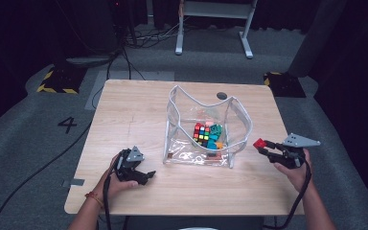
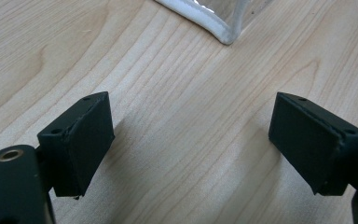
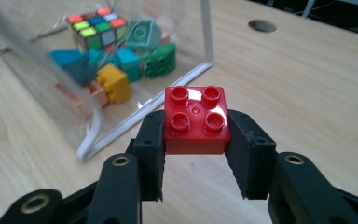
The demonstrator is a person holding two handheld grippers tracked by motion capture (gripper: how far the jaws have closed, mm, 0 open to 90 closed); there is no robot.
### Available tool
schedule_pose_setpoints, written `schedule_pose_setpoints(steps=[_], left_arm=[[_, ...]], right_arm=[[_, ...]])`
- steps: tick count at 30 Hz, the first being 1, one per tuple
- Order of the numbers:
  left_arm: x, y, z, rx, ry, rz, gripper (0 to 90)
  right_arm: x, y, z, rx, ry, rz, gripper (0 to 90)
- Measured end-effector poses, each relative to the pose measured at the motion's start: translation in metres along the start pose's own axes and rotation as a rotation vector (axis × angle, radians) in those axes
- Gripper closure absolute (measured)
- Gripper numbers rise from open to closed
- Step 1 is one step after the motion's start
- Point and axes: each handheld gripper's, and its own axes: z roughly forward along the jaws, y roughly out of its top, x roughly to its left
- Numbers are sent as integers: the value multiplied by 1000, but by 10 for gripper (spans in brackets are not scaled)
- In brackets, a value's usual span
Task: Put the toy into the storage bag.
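A red four-stud brick (image 3: 196, 120) sits between the pads of my right gripper (image 3: 196, 149), which is shut on it and held above the table right of the clear plastic bag (image 1: 239, 127). From the high view the red brick (image 1: 259, 143) and right gripper (image 1: 264, 146) hang just off the bag's right side. Inside the bag lie a colour cube (image 1: 201, 132), teal, green and yellow bricks (image 3: 116, 84). My left gripper (image 1: 146, 176) rests low over the table left of the bag, jaws open, nothing between its pads (image 2: 81, 142).
The wooden table (image 1: 134, 110) has a round hole (image 1: 222, 95) behind the bag. The bag's white corner (image 2: 223, 32) lies just beyond my left gripper. Cables and a desk frame (image 1: 213, 19) stand on the floor beyond the table.
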Motion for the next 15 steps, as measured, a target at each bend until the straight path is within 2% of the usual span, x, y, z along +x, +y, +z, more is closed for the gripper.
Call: schedule_pose_setpoints(steps=[9,15], left_arm=[[0,0,0,0,0,0,141],[0,0,0,0,0,0,141]], right_arm=[[-23,47,-11,-43,-69,-39,593],[-31,79,-21,-73,-94,-66,593]])
